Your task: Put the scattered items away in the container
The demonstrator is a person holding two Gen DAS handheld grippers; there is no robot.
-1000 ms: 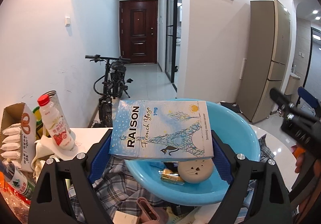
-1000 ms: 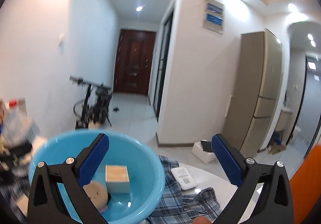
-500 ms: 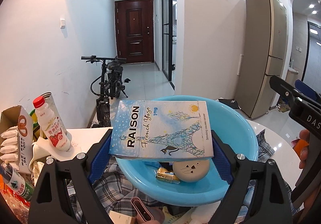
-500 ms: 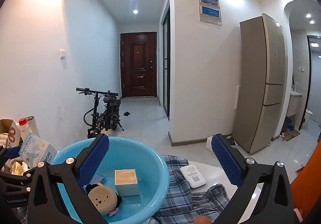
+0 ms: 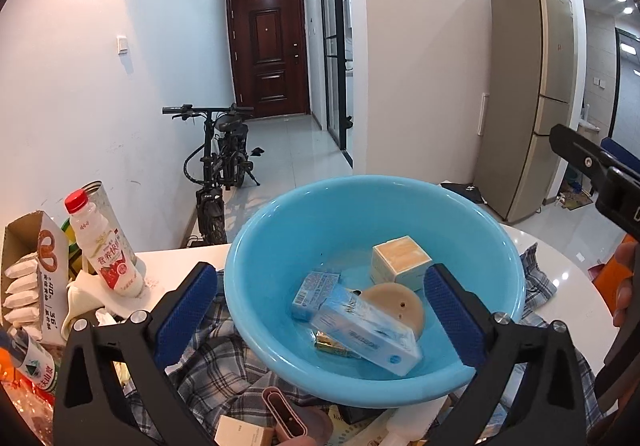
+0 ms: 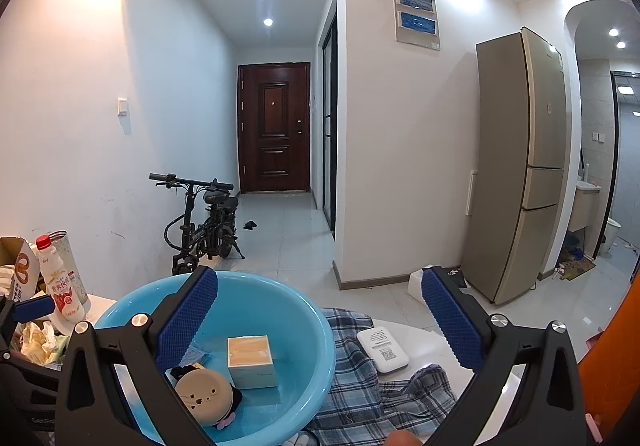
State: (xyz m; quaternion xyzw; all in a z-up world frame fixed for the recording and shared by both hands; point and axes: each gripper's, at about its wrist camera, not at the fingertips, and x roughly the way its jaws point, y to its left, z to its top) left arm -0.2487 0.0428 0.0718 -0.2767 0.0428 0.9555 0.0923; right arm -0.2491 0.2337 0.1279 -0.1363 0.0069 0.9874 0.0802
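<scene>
A light blue basin [image 5: 256, 246] sits on a plaid cloth on the white table; it also shows in the right wrist view [image 6: 316, 330]. Inside lie the blue Raison box [image 5: 366, 330], a small blue pack [image 5: 314, 288], a cream cube box [image 5: 400, 260], a round tan case [image 5: 400, 306] and a gold wrapped piece [image 5: 332, 346]. My left gripper [image 5: 320, 310] is open and empty over the basin's near side. My right gripper [image 6: 320, 322] is open and empty, above the basin's right rim.
A strawberry milk bottle [image 5: 104, 246], a snack carton [image 5: 36, 278] and a green bottle [image 5: 32, 362] crowd the table's left. Small boxes and a pink case [image 5: 284, 414] lie in front of the basin. A white device [image 6: 382, 348] lies on the cloth at right.
My left gripper opened and let go of the Raison box, which dropped into the basin. The right gripper stayed open and shifted only slightly.
</scene>
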